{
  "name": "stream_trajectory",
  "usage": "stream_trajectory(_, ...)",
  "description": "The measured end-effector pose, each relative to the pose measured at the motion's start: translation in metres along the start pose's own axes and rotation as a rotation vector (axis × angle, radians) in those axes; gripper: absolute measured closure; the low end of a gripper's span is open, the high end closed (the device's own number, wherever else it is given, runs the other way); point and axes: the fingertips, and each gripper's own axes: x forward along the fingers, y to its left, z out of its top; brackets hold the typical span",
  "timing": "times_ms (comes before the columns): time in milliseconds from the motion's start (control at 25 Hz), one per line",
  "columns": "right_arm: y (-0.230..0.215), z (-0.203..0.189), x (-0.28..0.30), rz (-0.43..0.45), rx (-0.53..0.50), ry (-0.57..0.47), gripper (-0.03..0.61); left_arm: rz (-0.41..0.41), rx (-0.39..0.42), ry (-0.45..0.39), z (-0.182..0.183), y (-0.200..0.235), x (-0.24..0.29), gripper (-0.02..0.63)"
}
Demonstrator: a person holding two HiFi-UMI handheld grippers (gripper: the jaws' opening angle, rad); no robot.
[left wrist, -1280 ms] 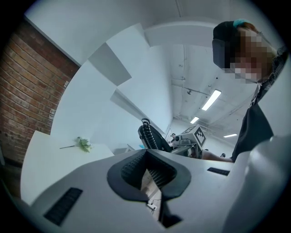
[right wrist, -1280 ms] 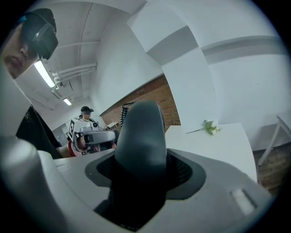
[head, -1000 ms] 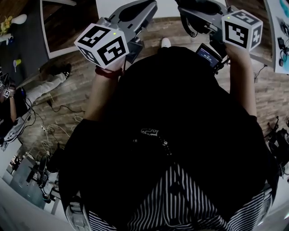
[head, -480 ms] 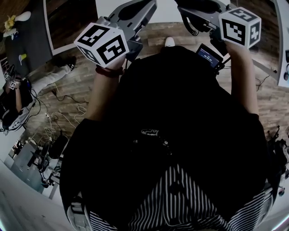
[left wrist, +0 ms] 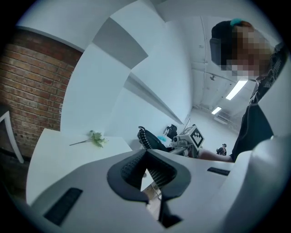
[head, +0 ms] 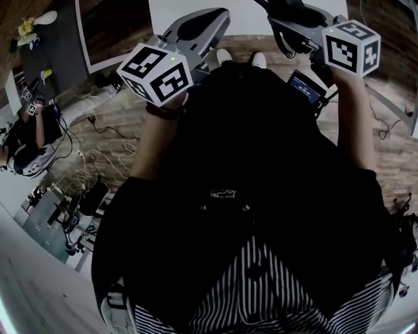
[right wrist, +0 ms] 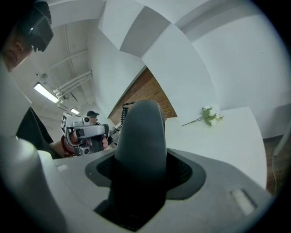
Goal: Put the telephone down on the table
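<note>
The telephone handset [right wrist: 140, 136] is dark grey and stands up between the jaws of my right gripper [right wrist: 141, 167], which is shut on it. Its coiled cord [right wrist: 123, 113] hangs behind it. In the head view the right gripper [head: 289, 14] holds the handset [head: 285, 5] at the near edge of the white table [head: 245, 8]. My left gripper [left wrist: 146, 157] is shut with nothing in it. From there I see the handset [left wrist: 152, 139] and the right gripper's marker cube [left wrist: 196, 135]. In the head view the left gripper [head: 204, 18] is level with the right one.
A green flower sprig [left wrist: 96, 139] [right wrist: 209, 116] lies on the white table [left wrist: 54, 152]. A brick wall [left wrist: 27, 86] stands to the left. Below me are wooden floor [head: 124, 111] with cables, and a seated person [head: 29, 140] at far left. A small lit screen [head: 305, 87] hangs under the right gripper.
Both grippers have drifted a little forward over the table edge, and more of the white tabletop shows at the top. The handset stays held in the right gripper.
</note>
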Motion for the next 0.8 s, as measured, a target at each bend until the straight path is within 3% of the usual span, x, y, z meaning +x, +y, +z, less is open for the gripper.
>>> stream_trajectory(160, 0.009, 0.005, 0.016, -0.026, 0.008, 0.001, 0.298, -0.020, -0.019, -0.004, 0.004, 0.016, -0.009, 0.604)
stream_trajectory(280, 0.014, 0.016, 0.023, -0.070, -0.003, -0.012, 0.298, -0.081, -0.031, -0.019, 0.014, 0.028, -0.002, 0.604)
stream_trajectory(560, -0.009, 0.039, -0.002, -0.235, 0.032, -0.063, 0.298, -0.252, 0.029, -0.030, 0.050, 0.031, 0.030, 0.606)
stream_trajectory(800, -0.022, 0.035, -0.029, -0.310, 0.065, -0.127, 0.298, -0.322, 0.061, -0.025, 0.054, 0.023, 0.047, 0.606)
